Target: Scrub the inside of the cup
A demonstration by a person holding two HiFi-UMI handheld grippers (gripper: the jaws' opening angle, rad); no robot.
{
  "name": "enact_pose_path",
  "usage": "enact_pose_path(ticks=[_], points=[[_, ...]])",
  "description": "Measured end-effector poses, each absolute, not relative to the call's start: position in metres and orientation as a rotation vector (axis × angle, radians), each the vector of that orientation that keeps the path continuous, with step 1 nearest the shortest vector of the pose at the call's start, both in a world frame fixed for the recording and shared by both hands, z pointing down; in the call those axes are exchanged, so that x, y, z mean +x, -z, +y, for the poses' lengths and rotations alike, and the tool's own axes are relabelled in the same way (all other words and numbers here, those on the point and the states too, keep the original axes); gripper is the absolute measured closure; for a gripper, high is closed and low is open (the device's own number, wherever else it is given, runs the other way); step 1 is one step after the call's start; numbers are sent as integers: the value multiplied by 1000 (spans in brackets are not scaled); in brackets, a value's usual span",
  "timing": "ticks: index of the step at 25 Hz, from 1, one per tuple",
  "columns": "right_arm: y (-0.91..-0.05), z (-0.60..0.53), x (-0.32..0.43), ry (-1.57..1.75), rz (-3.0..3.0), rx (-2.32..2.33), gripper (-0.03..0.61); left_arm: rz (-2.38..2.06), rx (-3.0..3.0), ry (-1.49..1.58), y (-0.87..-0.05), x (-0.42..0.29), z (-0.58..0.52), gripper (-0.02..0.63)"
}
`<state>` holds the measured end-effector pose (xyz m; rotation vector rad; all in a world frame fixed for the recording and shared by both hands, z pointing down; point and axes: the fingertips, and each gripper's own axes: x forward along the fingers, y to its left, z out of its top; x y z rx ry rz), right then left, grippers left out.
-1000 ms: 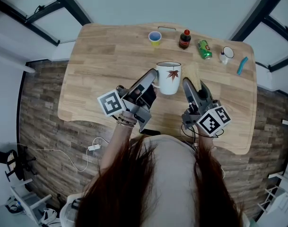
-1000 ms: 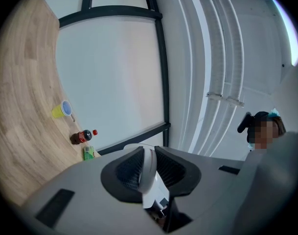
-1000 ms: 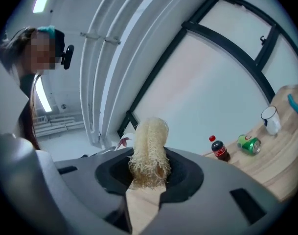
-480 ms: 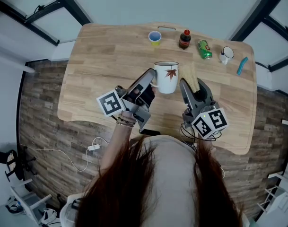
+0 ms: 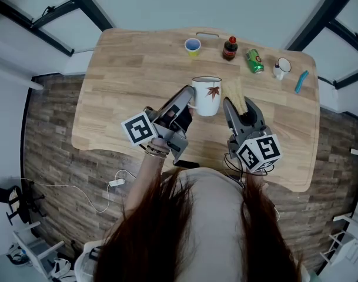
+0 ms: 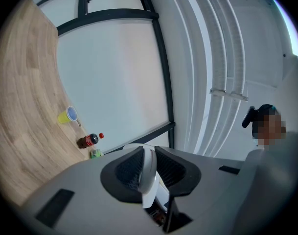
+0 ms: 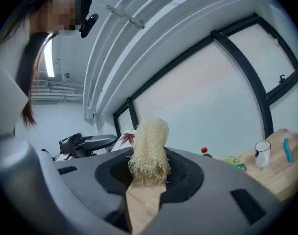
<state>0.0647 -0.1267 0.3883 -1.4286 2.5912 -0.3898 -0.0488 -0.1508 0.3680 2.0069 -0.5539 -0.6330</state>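
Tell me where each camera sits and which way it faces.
Head view: on the person's head, facing down at the table; hair, left gripper and right gripper show.
Left gripper view: on the left gripper, facing along the table; its jaws grip the mug handle.
Right gripper view: on the right gripper, facing the wall; its jaws hold the scrubber.
Shared: both gripper views show the bottle.

Left forearm [image 5: 144,176] reached forward, the left gripper [image 5: 189,100] angled up to the right, jaws clamped on the cup's handle [image 6: 148,170]. The right gripper [image 5: 234,106] sat just beside it, jaws pinching a fibrous scrubber [image 7: 149,153] that stuck out past their tips.
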Motion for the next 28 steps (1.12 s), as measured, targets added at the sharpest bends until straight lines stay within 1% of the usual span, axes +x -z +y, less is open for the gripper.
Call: enact_pose_path(ticks=[28], points=[[-393, -126, 61, 380, 2638, -1464, 445, -585, 1991, 614, -376, -50, -152, 538]])
